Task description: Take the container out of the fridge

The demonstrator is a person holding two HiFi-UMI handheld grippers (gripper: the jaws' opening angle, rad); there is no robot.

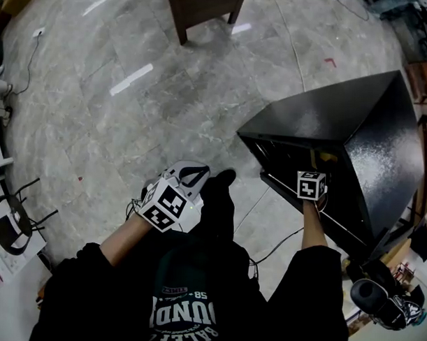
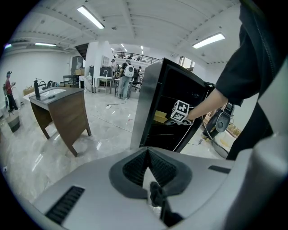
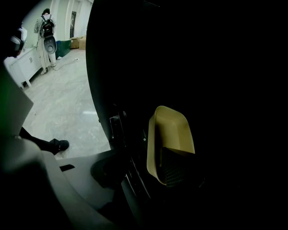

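Note:
The black fridge (image 1: 354,136) stands open on the floor at my right. Inside it, in the dark, lies a pale yellow container (image 3: 173,130), also glimpsed in the left gripper view as the yellow container (image 2: 159,117). My right gripper (image 3: 144,173) reaches into the fridge, open, astride the container's near wall: one dark finger pad (image 3: 174,167) sits inside the container and the other finger stays outside. From above, the right gripper (image 1: 312,178) shows only its marker cube at the fridge mouth. My left gripper (image 1: 194,175) is shut on nothing, held near my body, away from the fridge.
A wooden cabinet (image 1: 204,9) stands ahead on the marble floor; the left gripper view shows this wooden cabinet (image 2: 63,112) to its left. A cable (image 1: 277,245) runs on the floor by the fridge. Clutter and a dark device (image 1: 377,298) lie at the right.

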